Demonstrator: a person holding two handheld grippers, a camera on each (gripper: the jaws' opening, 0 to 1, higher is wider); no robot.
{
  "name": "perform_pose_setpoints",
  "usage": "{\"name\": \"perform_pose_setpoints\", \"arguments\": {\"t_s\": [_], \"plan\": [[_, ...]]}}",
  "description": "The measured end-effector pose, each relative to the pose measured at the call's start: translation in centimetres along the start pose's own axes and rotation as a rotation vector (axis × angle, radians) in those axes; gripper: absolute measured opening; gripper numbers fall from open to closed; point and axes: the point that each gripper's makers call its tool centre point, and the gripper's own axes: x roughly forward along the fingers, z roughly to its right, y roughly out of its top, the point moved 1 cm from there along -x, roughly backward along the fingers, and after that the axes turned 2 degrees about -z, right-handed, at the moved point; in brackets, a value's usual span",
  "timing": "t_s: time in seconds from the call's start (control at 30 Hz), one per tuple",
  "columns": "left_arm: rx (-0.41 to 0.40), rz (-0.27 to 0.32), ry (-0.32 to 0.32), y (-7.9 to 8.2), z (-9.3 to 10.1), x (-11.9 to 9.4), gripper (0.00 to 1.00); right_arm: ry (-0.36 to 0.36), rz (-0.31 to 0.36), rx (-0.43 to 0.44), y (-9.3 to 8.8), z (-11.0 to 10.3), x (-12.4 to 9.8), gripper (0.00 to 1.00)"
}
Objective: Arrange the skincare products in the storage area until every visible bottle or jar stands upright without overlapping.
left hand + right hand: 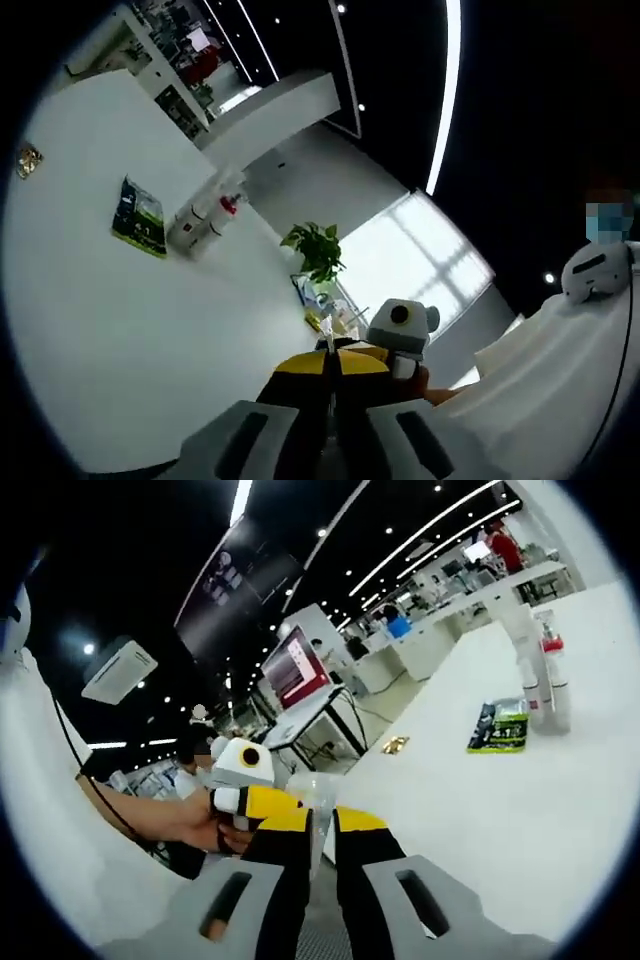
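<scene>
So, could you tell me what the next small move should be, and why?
Probably move the right gripper across the table toward the bottles beside the green packet. They are far off, well beyond its jaws, so it must close in before anything can be arranged.

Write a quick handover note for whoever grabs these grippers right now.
Left gripper: fingers together, holding nothing.
Right gripper: fingers close together; whether they pinch anything is unclear.
Both are raised at the table edge, near each other.
Bottles stand grouped across the white table, a green packet lying beside them. A potted plant sits further along.
Done: nothing evident. Left: reach the bottles, check each stands upright and apart.
</scene>
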Motion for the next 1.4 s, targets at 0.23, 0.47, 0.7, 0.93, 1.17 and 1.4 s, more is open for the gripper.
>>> {"name": "perform_pose_setpoints", "arguments": {"t_s": [0.23, 0.47, 0.7, 0.93, 1.17, 1.4], "plan": [[0.015, -0.027, -0.007, -1.0, 0.4, 0.7, 0.01, 0.038, -0.019, 0.036, -0.3, -0.6, 0.2, 0.09], [-0.029, -0.055, -0.003, -1.4, 0.2, 1.3, 0.04, 0.045, 0.011, 0.078, 0.3, -0.6, -0.5, 0.00], [0.016, -0.112, -0.003, -2.4, 0.4, 1.3, 0.05, 0.050, 0.060, 0.133, 1.2, -0.3, -0.8, 0.00], [0.007, -0.081, -0.012, -1.7, 0.3, 0.8, 0.01, 0.039, 0.053, 0.090, 1.0, 0.0, -0.3, 0.05], [0.004, -0.048, -0.020, -1.4, 0.3, 0.5, 0.01, 0.064, 0.042, 0.117, 0.9, -0.4, -0.3, 0.03], [-0.001, -0.036, -0.040, -1.2, 0.6, 0.7, 0.01, 0.090, 0.032, 0.123, 0.7, -0.8, -0.3, 0.04]]}}
